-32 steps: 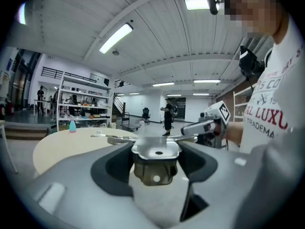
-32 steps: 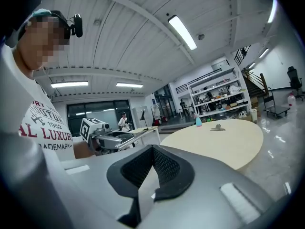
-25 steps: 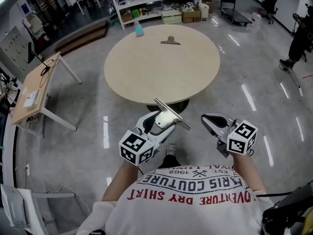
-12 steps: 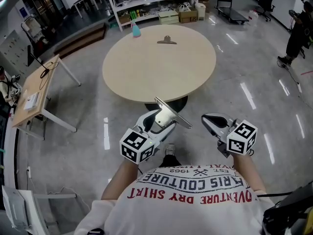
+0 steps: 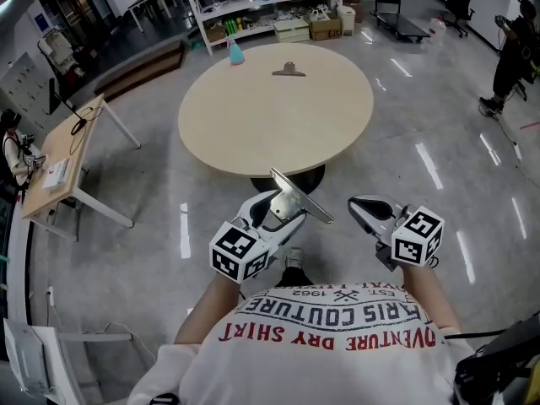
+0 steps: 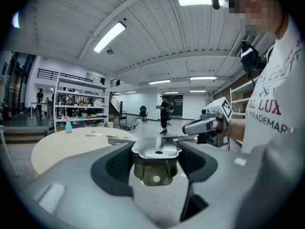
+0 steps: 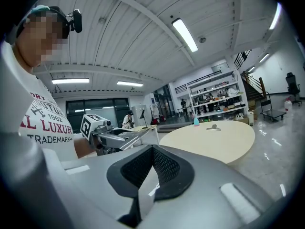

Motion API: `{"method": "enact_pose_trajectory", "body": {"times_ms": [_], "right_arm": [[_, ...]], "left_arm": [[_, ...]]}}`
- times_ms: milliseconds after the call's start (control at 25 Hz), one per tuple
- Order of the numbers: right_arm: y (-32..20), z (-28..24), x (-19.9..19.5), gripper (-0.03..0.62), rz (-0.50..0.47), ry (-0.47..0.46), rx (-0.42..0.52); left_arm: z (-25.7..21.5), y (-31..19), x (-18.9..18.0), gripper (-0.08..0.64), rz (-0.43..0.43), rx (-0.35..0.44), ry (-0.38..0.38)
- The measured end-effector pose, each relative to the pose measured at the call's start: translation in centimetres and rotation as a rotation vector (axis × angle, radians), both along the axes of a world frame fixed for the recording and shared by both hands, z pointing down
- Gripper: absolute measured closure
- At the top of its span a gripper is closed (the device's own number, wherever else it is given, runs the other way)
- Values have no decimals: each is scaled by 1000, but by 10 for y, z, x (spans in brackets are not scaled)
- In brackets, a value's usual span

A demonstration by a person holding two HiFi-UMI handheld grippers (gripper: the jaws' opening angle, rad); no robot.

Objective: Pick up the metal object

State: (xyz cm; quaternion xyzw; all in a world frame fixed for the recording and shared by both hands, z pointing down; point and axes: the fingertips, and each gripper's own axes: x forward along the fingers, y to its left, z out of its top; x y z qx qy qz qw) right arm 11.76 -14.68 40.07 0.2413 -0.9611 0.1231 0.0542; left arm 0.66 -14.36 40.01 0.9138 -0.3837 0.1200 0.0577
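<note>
My left gripper (image 5: 278, 207) is held at waist height, in front of the round table's near edge, and is shut on a large shiny metal clip (image 5: 297, 197). In the left gripper view the clip (image 6: 156, 152) spans the gap between both black pads, its long bar lying across the jaw tips. My right gripper (image 5: 360, 204) hovers to the right of it at the same height, shut with nothing in it; its pads (image 7: 157, 163) meet in the right gripper view. A second metal clip (image 5: 288, 70) lies on the far side of the table.
The round beige table (image 5: 253, 133) stands ahead on a glossy floor, a teal bottle (image 5: 235, 53) at its far left edge. A wooden desk (image 5: 63, 154) is at the left, shelves (image 5: 253, 2) behind, and a person (image 5: 510, 53) at the far right.
Both grippers and the held clip stay where they were; only the head view has shifted slightly.
</note>
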Motion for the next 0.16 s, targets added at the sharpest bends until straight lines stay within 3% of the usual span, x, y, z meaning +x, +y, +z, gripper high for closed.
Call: {"method": "enact_pose_trajectory", "body": {"times_ms": [160], "right_arm": [[-3, 2, 5, 592, 0, -1, -5]], "left_arm": [[3, -1, 6, 275, 3, -6, -2]]}}
